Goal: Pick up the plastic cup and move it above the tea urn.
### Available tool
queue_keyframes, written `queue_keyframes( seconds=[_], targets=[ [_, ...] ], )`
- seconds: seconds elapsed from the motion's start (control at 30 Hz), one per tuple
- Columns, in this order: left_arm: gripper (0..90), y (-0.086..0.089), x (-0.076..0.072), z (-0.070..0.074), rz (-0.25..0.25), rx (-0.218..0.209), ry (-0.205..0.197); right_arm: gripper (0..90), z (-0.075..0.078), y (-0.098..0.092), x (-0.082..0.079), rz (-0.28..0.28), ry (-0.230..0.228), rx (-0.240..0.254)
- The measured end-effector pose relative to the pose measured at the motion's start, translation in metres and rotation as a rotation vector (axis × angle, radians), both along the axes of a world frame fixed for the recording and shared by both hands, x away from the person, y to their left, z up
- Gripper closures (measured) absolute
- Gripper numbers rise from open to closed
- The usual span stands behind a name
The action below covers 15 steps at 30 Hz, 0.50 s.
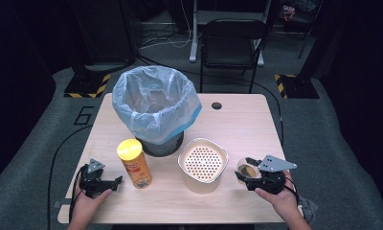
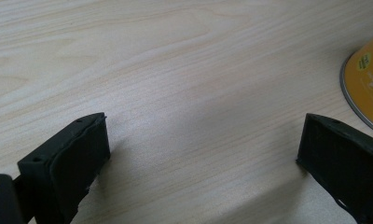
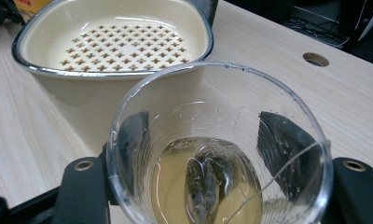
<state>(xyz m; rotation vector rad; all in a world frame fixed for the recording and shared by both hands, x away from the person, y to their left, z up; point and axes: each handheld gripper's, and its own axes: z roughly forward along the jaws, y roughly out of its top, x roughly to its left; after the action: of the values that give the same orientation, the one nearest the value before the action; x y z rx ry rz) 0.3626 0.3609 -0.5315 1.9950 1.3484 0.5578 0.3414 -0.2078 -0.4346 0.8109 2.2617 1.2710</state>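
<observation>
A light wooden table (image 1: 247, 120) carries 3 things: a bag-lined bin (image 1: 156, 108) toward the far edge, a yellow-lidded can (image 1: 134, 164) near the front-left corner, and a cream perforated container (image 1: 203, 164) mid-front.

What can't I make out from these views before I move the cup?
- Bin inside: high view, the crumpled liner hides the bottom.
- Cup base: right gripper view, cut off by the lower edge; tea bag string end too.
- Strainer underside: beneath its perforated tray, unseen.
- Can label: too small in the high view, cut off at the edge in the left gripper view.
</observation>
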Motion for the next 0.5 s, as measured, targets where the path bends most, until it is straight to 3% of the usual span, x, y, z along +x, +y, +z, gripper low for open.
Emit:
queue_keyframes(
  seconds=[0.33,0.5],
  targets=[
    [2.1,0.000,0.000,0.000,0.000,0.000,0.000,34.4,0.014,-0.004,0.010,-0.026,-0.014,0.005],
    [2.1,0.000,0.000,0.000,-0.001,0.002,-0.002,34.5,0.021,-0.006,0.018,-0.034,-0.020,-0.019]
  ],
)
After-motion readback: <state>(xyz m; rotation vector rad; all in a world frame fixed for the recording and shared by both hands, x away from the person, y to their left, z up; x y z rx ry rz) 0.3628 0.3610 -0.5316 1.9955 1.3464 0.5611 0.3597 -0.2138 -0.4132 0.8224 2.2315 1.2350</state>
